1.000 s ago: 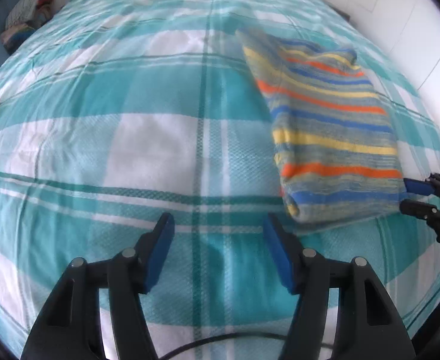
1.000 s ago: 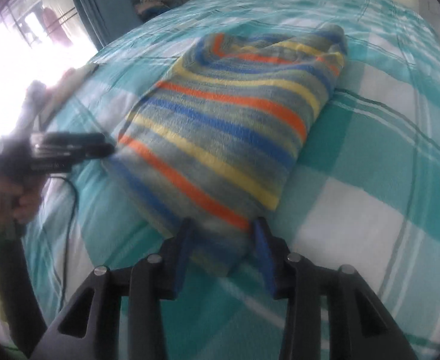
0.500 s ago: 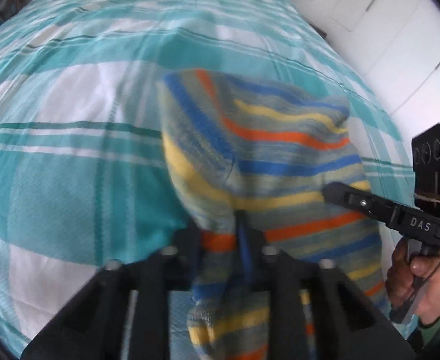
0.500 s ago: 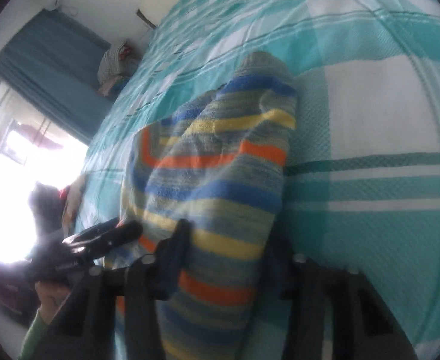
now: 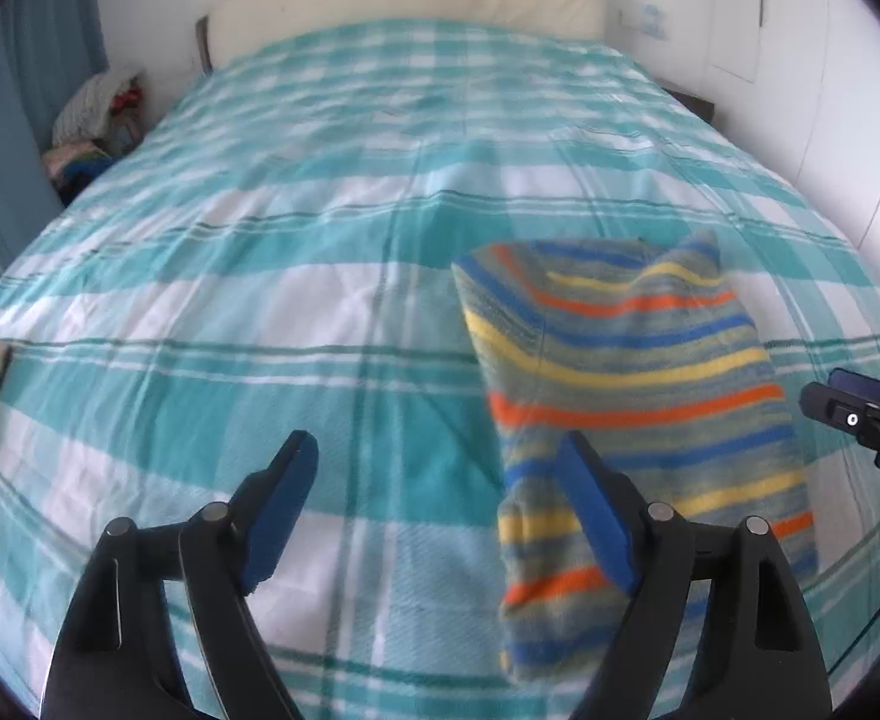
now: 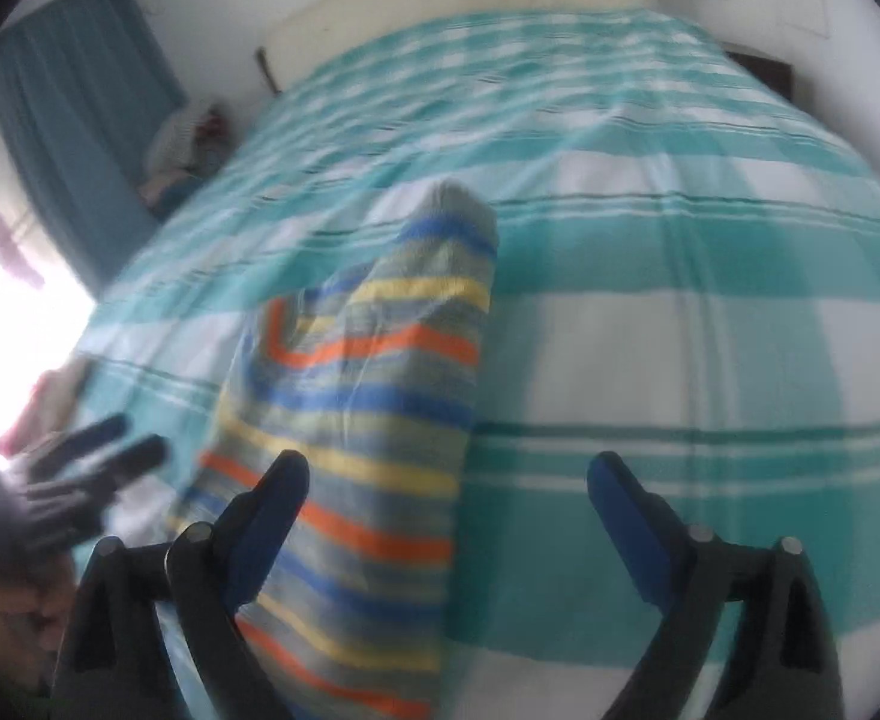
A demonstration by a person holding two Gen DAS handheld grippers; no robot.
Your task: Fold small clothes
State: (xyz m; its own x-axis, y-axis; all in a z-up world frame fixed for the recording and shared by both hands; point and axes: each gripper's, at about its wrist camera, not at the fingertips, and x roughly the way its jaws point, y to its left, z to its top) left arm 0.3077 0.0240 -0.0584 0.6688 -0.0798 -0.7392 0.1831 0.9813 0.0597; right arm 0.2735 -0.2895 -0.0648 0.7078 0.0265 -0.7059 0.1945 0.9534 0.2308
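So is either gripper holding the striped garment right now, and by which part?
Nothing is held. The left gripper and right gripper have just opened; the striped garment lies on the bed.

Both grippers, left gripper (image 5: 434, 504) and right gripper (image 6: 448, 522), just opened wide.

Bed (image 5: 260, 312) under teal-and-white plaid cover, cream headboard (image 5: 404, 0) against white wall (image 5: 829, 90). Blue curtain (image 6: 80, 120) at left, bright window glare beside it. Heap of clothes (image 5: 95, 138) in corner.

Soft daylight fills both fisheye views; a blown-out glare burns left of the right gripper (image 6: 445, 516), where motion blur smears the teal-and-white checked bedspread (image 6: 679, 360); edges bow and darken.
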